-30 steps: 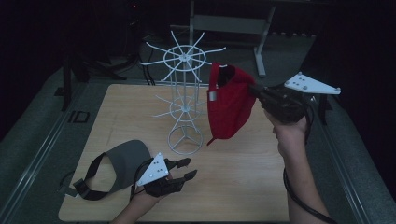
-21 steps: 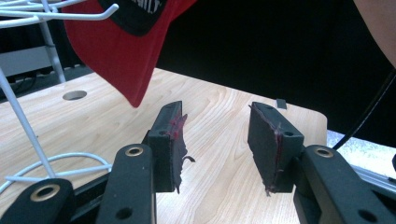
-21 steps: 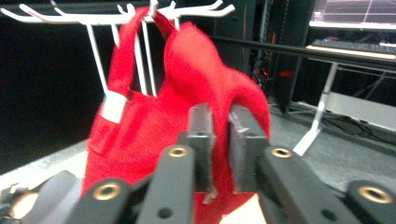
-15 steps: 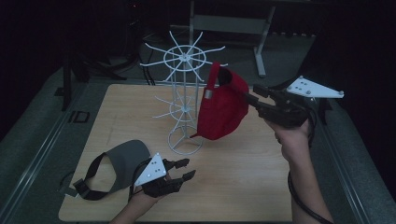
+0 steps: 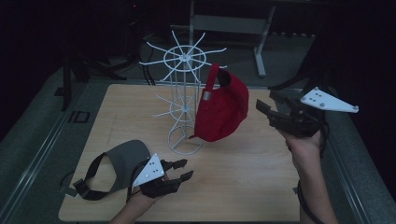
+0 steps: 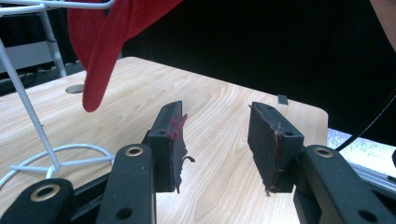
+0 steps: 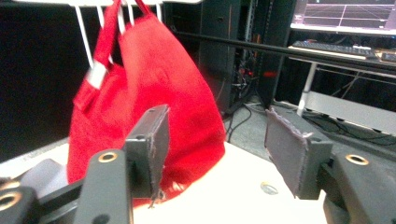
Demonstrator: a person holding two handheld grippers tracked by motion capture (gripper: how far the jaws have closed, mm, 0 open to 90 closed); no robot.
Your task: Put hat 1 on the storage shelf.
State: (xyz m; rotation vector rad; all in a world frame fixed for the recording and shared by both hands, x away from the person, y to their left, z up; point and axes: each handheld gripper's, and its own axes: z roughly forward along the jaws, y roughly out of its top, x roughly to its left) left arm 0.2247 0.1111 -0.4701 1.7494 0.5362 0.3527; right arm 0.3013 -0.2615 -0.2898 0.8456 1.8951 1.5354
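on the rack: red cap [image 5: 222, 109] hangs by its back strap from one prong of the white wire rack [image 5: 183, 100], brim pointing down over the table [image 5: 252, 177].
right tool: my right gripper [image 5: 264, 108] sits just beside the cap; its jaws have just been opening, nothing is between them now, and the cap is free of them.
left tool: my left gripper [image 5: 181, 169] rests low on the table with its jaws partly apart and empty.
grey visor: grey visor [image 5: 116, 161] lies flat by my left hand, waiting.
risk, cap: i judge the strap sits shallow on the prong; a brush from my right jaws could knock it off.
risk, rack: it looks light; a snag on a prong may tip it.
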